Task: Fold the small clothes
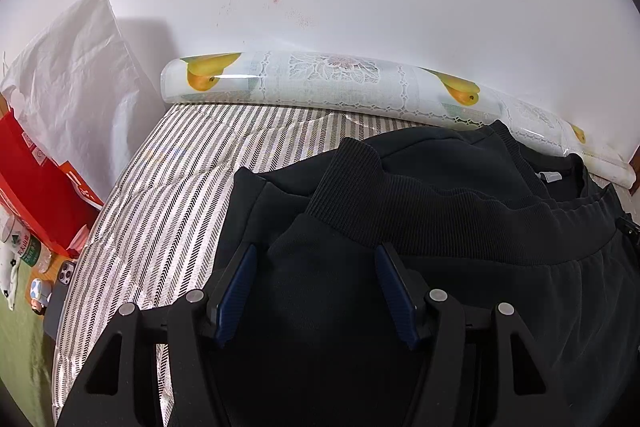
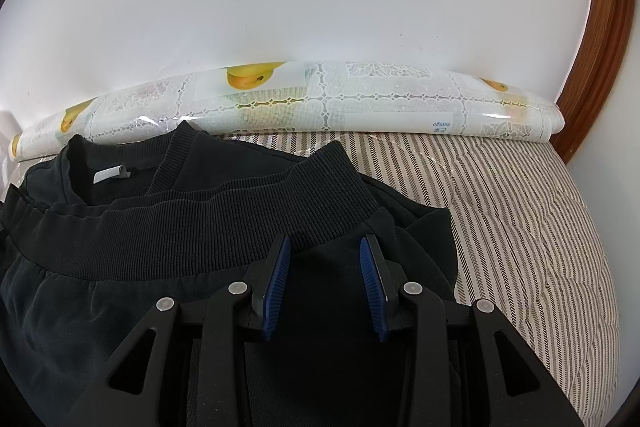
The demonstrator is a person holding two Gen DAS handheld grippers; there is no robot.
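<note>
A: Where's the garment?

B: A black sweatshirt (image 1: 440,267) lies part-folded on my striped bench (image 1: 168,187), below a white wall. Left claw (image 1: 314,259) and right claw (image 2: 323,247) both gape, empty

A: How will it handle?

B: Soft, floppy, I'd judge; I'd pinch the ribbed hem (image 2: 224,227)

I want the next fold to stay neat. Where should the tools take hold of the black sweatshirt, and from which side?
Probably the ribbed hem band, already folded up toward the collar. It is thick, raised and runs straight across. Come from the near side, left tool and right tool spread apart along it, jaws straddling its edge; both stand open over the black sweatshirt.
</note>
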